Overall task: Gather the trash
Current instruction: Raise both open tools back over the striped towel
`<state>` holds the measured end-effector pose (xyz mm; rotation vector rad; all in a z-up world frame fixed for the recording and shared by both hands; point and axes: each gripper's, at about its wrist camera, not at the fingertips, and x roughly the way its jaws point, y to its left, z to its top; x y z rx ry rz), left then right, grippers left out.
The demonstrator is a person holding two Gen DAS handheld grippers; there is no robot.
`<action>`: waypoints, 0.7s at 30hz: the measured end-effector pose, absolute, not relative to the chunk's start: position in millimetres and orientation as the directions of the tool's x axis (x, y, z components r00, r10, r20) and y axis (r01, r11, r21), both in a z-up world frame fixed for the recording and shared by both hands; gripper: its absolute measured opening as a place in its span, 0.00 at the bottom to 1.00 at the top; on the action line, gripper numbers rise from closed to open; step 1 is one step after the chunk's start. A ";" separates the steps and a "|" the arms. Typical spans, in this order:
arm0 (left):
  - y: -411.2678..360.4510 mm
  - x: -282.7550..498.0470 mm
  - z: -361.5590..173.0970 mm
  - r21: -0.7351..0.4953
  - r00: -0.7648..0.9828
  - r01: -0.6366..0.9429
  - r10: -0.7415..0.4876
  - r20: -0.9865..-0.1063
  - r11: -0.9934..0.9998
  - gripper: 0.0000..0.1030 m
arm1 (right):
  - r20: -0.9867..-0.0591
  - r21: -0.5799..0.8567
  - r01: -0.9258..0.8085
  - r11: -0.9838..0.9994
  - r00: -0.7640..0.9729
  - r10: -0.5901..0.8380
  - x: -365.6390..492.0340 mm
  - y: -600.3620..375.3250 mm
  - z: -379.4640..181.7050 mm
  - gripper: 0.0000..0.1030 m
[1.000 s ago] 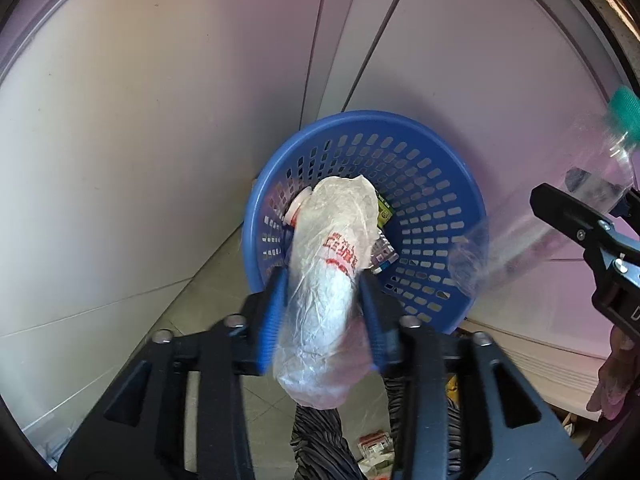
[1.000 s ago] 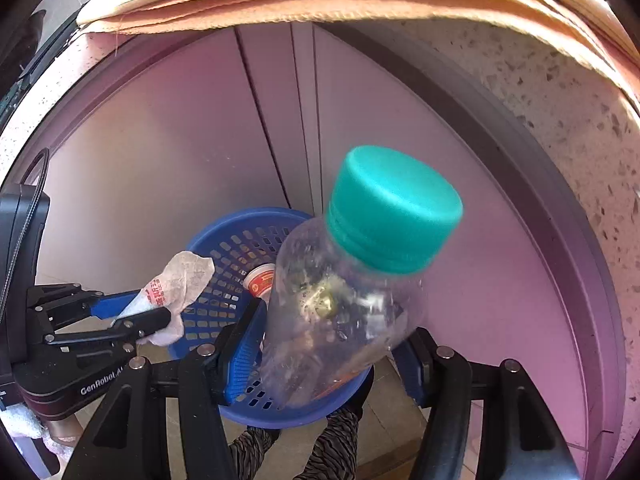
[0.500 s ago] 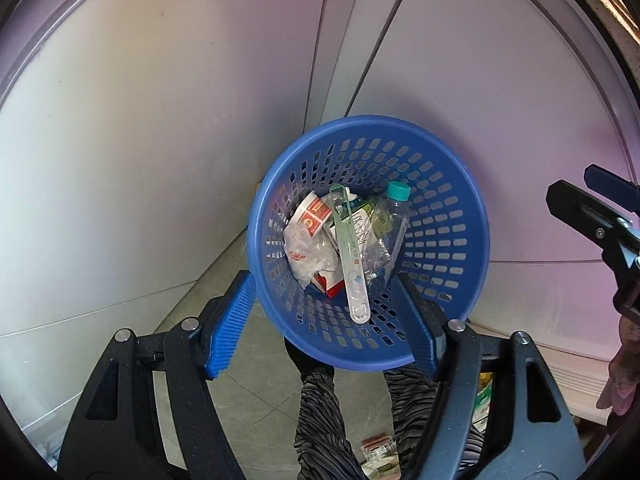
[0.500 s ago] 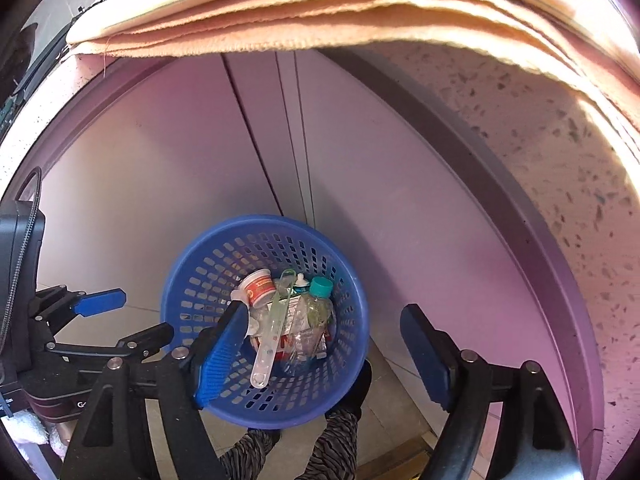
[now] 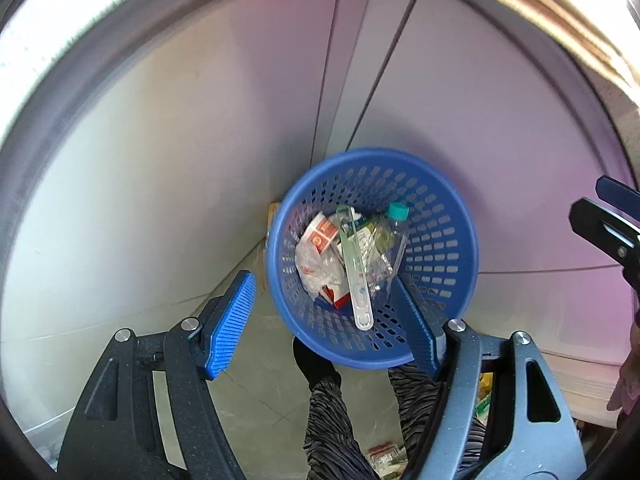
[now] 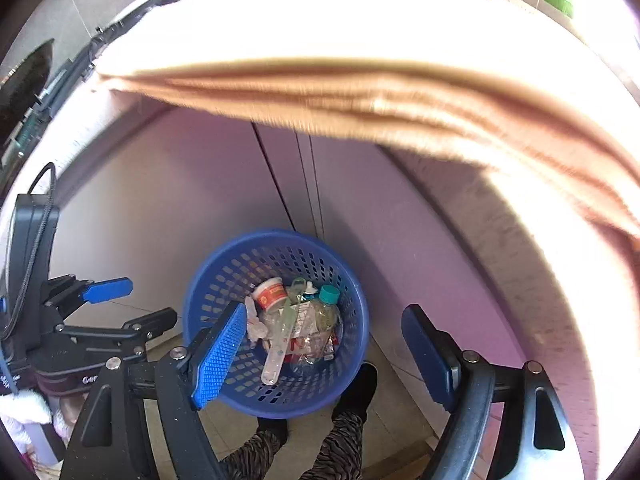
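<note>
A blue perforated basket [image 5: 448, 240] stands on the floor against white cabinet doors; it also shows in the right wrist view [image 6: 216, 292]. Inside lie a clear bottle with a teal cap [image 5: 394, 232], a crumpled plastic bag [image 5: 314, 266], a red-and-white cup [image 5: 320, 234] and a long clear plastic strip [image 5: 356, 276]. The bottle [image 6: 324, 312] and cup [image 6: 270, 294] also show in the right wrist view. My left gripper [image 5: 332, 320] is open and empty above the basket. My right gripper [image 6: 324, 352] is open and empty above it too.
The person's legs in striped trousers and dark shoes [image 5: 320, 364] stand beside the basket. A beige cloth [image 6: 360, 80] hangs over the counter edge above. White cabinet doors [image 5: 160, 160] stand behind the basket. The left gripper [image 6: 108, 308] shows at the left of the right wrist view.
Both grippers opened: the plastic bag and the teal-capped bottle dropped into the basket. Both grippers have since risen away from the basket.
</note>
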<state>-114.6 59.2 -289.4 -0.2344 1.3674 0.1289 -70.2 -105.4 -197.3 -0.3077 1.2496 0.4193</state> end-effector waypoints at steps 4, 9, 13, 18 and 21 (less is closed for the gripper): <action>60.0 -114.0 -265.5 -0.086 0.236 -0.220 -0.032 -0.971 0.972 0.70 | -0.947 0.048 -0.478 0.877 0.258 0.192 -71.7 -108.9 -168.5 0.79; 64.4 -111.7 -231.3 -0.103 0.283 -0.219 -0.038 -0.958 0.970 0.70 | -0.926 0.104 -0.494 0.863 0.267 0.265 -66.7 -119.2 -130.7 0.82; 68.9 -106.1 -199.9 -0.097 0.326 -0.211 -0.023 -0.945 0.973 0.70 | -0.905 0.136 -0.503 0.853 0.287 0.313 -58.2 -128.6 -97.7 0.83; 73.9 -89.6 -161.9 -0.110 0.394 -0.226 -0.013 -0.919 0.968 0.70 | -0.873 0.146 -0.513 0.846 0.336 0.354 -40.8 -140.1 -57.1 0.85; 77.3 -74.7 -140.6 -0.128 0.442 -0.233 -0.012 -0.897 0.964 0.70 | -0.853 0.155 -0.505 0.849 0.365 0.373 -24.0 -149.3 -37.0 0.85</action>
